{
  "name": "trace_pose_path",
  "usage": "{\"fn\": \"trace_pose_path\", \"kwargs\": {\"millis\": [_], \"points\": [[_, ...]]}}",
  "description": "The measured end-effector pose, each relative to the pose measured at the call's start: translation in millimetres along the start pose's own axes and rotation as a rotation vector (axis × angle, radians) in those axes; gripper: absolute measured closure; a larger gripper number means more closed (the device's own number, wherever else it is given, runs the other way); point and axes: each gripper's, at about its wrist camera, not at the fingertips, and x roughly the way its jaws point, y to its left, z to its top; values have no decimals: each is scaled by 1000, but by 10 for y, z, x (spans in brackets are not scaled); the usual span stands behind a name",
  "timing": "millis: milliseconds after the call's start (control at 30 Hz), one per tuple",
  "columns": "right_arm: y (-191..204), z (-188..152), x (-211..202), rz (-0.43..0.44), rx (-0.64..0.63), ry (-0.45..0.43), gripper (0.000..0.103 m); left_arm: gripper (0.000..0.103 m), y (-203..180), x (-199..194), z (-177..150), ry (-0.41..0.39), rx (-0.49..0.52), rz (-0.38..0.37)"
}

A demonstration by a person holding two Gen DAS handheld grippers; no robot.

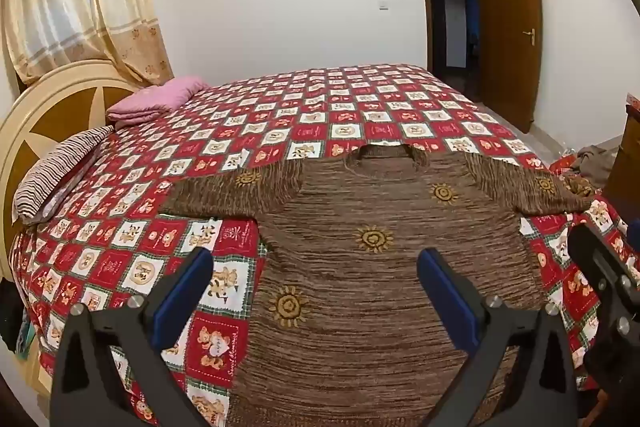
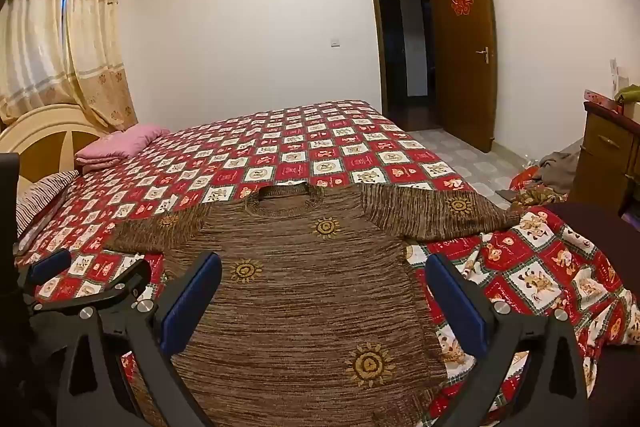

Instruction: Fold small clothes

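Observation:
A small brown knitted sweater (image 1: pixel 360 267) with yellow sun motifs lies flat on the bed, neck away from me, both sleeves spread out sideways. It also shows in the right wrist view (image 2: pixel 304 299). My left gripper (image 1: pixel 314 287) is open and empty above the sweater's lower left part, its blue pads wide apart. My right gripper (image 2: pixel 324 295) is open and empty above the sweater's lower right part. The right gripper's body shows at the right edge of the left wrist view (image 1: pixel 600 267), and the left gripper shows at the left of the right wrist view (image 2: pixel 88 279).
The bed has a red and white checkered bear quilt (image 1: pixel 280 131). A pink folded blanket (image 1: pixel 156 99) and a striped pillow (image 1: pixel 56 167) lie by the headboard (image 1: pixel 44 115). Clothes lie on the floor (image 2: pixel 556 167) at right, beside a wooden cabinet (image 2: pixel 608 155). An open door (image 2: pixel 464 47) is behind.

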Motion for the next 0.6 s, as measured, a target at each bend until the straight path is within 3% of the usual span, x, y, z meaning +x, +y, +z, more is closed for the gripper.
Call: {"fn": "trace_pose_path", "kwargs": {"millis": [167,367,600], "points": [[-64,-22,-1,-7,20,16,1,0,-1,27,-29,4,-12,-49],[-96,16,72,-33,9,42,1,0,-6,-43,-75,-42,-5,-50],[-84,-27,89,-45,8,45,1,0,2,-17,-75,-37,-14,-72]]}}
